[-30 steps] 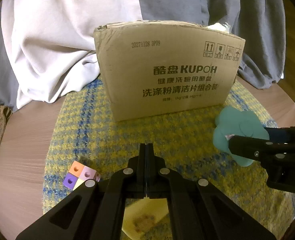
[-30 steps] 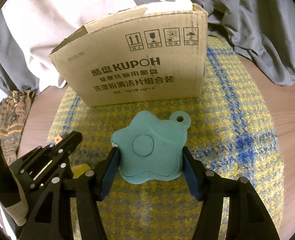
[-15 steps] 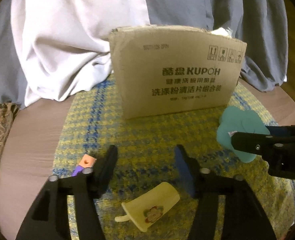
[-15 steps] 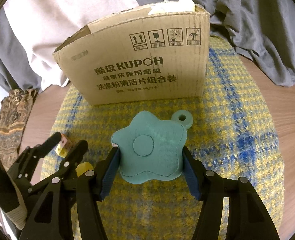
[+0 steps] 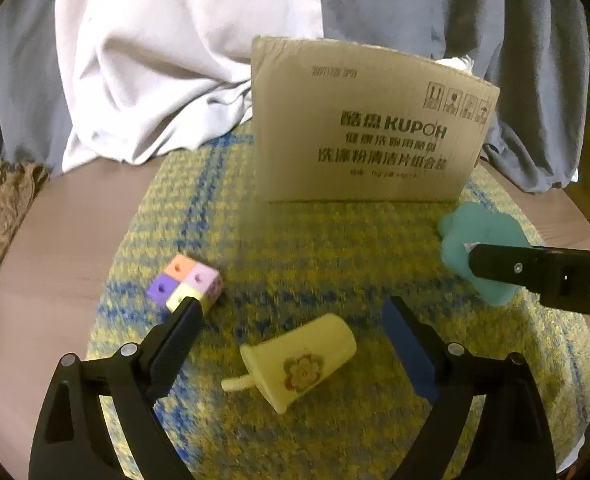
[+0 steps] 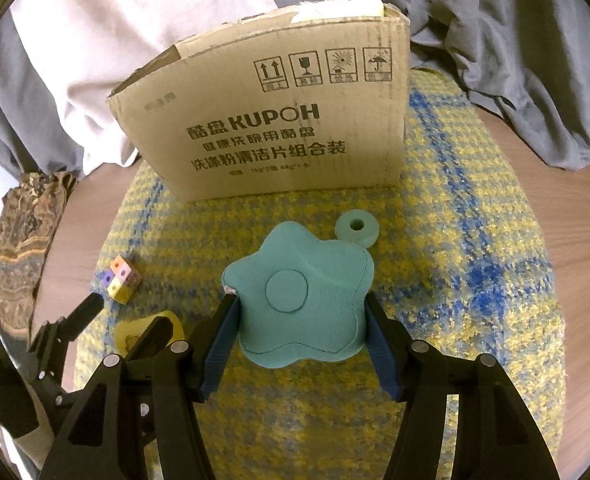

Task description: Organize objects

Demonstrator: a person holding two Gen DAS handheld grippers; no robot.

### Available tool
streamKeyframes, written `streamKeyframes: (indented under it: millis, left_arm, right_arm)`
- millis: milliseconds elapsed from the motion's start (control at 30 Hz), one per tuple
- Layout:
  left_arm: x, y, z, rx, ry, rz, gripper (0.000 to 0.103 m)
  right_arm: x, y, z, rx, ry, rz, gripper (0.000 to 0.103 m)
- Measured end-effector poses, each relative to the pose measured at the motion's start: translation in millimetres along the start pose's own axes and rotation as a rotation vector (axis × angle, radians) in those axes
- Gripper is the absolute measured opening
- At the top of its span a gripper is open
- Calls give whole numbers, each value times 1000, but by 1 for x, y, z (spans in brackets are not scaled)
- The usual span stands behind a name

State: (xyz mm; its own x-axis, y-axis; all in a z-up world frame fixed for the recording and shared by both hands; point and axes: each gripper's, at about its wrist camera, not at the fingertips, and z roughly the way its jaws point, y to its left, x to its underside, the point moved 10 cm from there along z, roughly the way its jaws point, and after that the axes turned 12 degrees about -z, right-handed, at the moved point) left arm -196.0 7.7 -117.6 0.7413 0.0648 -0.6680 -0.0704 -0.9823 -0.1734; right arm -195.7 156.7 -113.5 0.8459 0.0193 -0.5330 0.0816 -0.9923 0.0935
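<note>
Star cushion (image 6: 301, 294) btwn R gripper (image 6: 299, 308) pads

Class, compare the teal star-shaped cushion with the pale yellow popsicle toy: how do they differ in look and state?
The teal star cushion is soft stitched fabric; the yellow popsicle toy looks hard, with a flower print. The cushion is gripped between the right claw pads; the popsicle lies free between the open left claw fingers. Both sit on the woven mat.

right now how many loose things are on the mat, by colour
teal: 2, star cushion and ring
yellow: 1, popsicle toy
multicolour: 1, cube
brown: 1, box
total: 5
</note>
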Motion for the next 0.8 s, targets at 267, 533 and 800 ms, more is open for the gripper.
streamKeyframes:
  millis: [267,533,800]
  left_arm:
    - [16,0,10,-18,28,-40,92]
    - [22,-8,17,-41,29,-48,89]
    - [26,-7,26,-68,60,-60,64]
  right_arm:
    - [10,-13,0,3,8,2,61]
    - [18,-24,4,15,16,-3,61]
    - [20,-26,9,-1,22,0,61]
